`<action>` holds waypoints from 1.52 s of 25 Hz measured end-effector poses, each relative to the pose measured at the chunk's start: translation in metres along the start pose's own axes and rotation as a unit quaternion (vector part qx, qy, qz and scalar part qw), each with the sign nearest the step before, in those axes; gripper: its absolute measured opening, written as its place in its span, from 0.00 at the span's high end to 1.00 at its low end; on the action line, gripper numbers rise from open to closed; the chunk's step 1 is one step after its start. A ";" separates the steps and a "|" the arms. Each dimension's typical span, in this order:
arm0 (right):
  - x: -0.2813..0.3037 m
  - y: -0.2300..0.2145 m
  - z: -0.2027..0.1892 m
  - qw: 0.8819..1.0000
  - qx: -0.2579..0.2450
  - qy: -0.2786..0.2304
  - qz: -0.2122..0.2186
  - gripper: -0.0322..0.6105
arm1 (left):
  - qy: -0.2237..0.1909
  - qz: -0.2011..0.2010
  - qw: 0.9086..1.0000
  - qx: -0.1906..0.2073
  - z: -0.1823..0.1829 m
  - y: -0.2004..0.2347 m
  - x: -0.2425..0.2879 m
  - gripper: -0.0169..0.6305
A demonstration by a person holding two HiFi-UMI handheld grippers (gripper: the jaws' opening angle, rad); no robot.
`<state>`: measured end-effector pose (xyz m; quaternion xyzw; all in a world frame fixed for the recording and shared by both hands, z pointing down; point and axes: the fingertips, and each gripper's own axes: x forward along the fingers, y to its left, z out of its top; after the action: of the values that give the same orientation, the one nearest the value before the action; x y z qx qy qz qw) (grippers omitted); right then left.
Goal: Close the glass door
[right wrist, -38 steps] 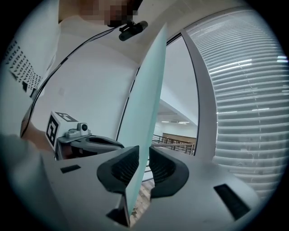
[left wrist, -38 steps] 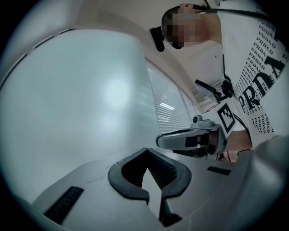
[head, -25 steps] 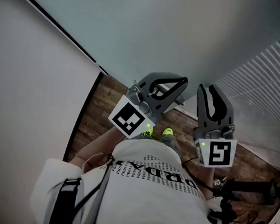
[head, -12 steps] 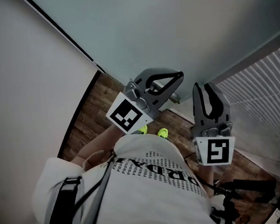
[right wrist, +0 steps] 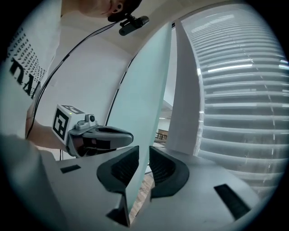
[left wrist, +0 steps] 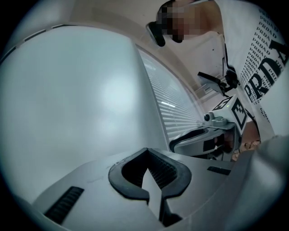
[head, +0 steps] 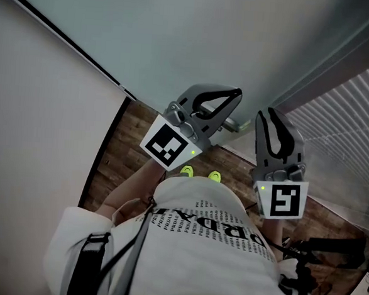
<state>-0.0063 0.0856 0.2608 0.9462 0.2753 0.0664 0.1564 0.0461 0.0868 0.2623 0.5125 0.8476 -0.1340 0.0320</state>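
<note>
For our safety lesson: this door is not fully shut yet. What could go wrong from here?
1. The right gripper, fingers slightly apart, lines up with the free edge of the glass door, beside the white frame; the fingers could get pinched as the door closes.
2. The left gripper, fingers together, faces smooth frosted glass and might slip if it pushes there.

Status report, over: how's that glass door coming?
Left gripper shut, empty. Right gripper open, facing glass door edge. Door ajar. No obstruction seen.
</note>
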 end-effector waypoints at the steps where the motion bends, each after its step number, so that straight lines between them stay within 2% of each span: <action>1: 0.001 0.001 -0.001 1.000 0.002 0.003 0.002 0.86 | 0.000 0.000 1.000 0.000 -0.001 0.003 0.001 0.98; 10: 0.006 0.008 -0.005 1.000 0.019 0.005 0.022 0.86 | -0.002 -0.005 1.000 0.002 -0.004 0.019 0.019 0.98; 22: -0.001 0.000 -0.013 1.000 0.025 0.013 0.011 0.86 | -0.004 -0.004 1.000 0.019 -0.010 0.031 0.043 0.98; 25: -0.002 0.000 -0.015 1.000 0.020 0.019 0.006 0.94 | -0.005 -0.002 1.000 0.022 -0.011 0.030 0.043 0.98; 38: -0.004 0.004 -0.020 0.999 0.020 0.028 0.013 0.94 | -0.006 0.001 1.000 0.017 -0.014 0.031 0.048 0.98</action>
<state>-0.0122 0.0852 0.2813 0.9506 0.2682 0.0893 0.1284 0.0513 0.1454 0.2611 0.5133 0.8443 -0.1514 0.0281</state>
